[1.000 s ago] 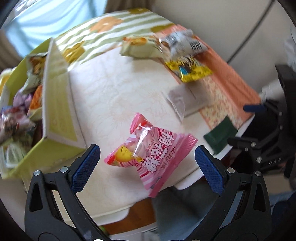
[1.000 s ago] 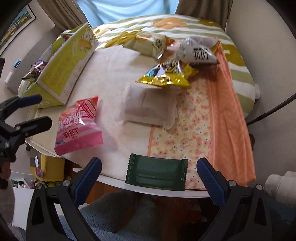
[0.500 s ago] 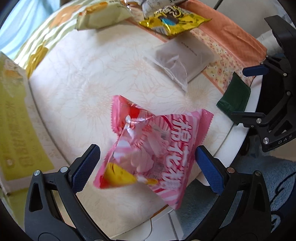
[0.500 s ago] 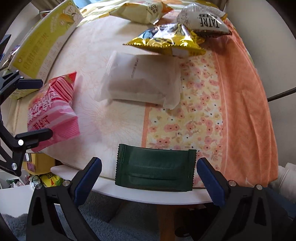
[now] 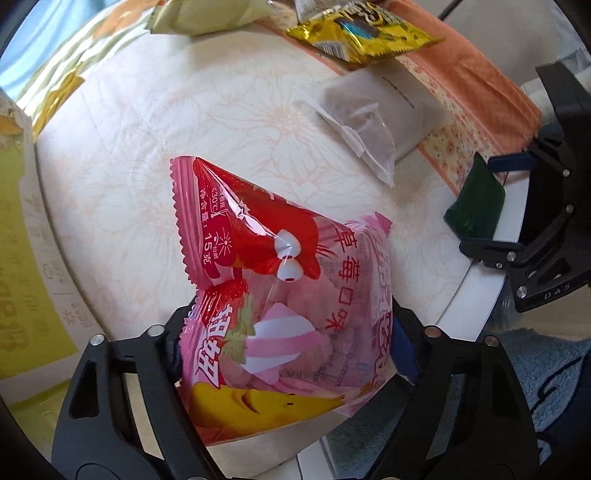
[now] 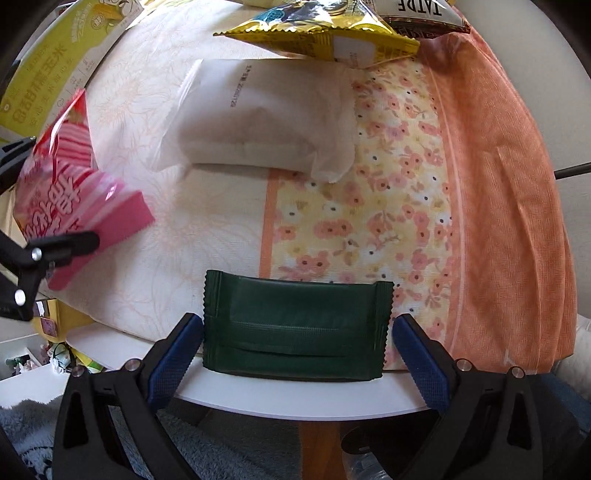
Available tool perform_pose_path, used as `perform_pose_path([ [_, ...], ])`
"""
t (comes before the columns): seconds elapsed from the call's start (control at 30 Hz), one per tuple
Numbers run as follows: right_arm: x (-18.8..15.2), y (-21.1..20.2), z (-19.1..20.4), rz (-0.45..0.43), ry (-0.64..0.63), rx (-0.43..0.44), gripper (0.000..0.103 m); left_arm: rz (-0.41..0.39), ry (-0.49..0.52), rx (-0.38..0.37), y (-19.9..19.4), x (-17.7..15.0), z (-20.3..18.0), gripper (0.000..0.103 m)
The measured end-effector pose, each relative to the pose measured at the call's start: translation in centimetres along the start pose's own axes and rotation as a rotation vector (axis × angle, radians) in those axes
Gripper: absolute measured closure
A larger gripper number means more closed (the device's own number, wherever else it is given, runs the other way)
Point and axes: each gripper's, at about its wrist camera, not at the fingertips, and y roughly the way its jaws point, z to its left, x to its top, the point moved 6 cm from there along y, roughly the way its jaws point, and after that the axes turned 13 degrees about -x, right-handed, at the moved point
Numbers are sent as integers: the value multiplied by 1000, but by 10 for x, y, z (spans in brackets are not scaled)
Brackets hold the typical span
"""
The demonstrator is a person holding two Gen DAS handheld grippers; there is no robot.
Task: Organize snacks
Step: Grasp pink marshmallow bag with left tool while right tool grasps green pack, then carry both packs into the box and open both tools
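left gripper (image 5: 286, 354) clamps the pink bag (image 5: 280, 295); right gripper (image 6: 295, 347), released, straddles the green packet (image 6: 295, 328).

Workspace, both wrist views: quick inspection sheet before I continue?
Surface: round white table under a floral cloth.
Job's things: pink marshmallow bag, dark green packet at the table's edge, white pouch, yellow snack bag, yellow-green box.
Clutter: nothing seen.
Grippers: left tongs shut on the pink marshmallow bag; right tongs open, straddling the dark green packet.
Cables: dark cable at right.
Surroundings: blue-grey rug below.
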Motion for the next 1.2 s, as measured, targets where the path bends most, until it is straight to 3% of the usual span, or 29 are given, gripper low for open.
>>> perform_pose_path([
  [0.23,5,2,3,-21,14,-11,3,-38,-72,-17,-8,-3,9,27],
  [0.5,4,-11,12,-79,20,-11,28,-86,-166,-39,-20,-11,13,27],
  [0.6,1,-18,12,-93,25,-7,33,-106,-197,-39,-23,-5,20,27],
  [0.87,0,-39,-4,-144,48,33,35,-167,-225,2,-61,-13,10,27],
  [1.2,28,-124,-12,-368,10,97,35,-367,-298,99,-139,-19,-15,27],
])
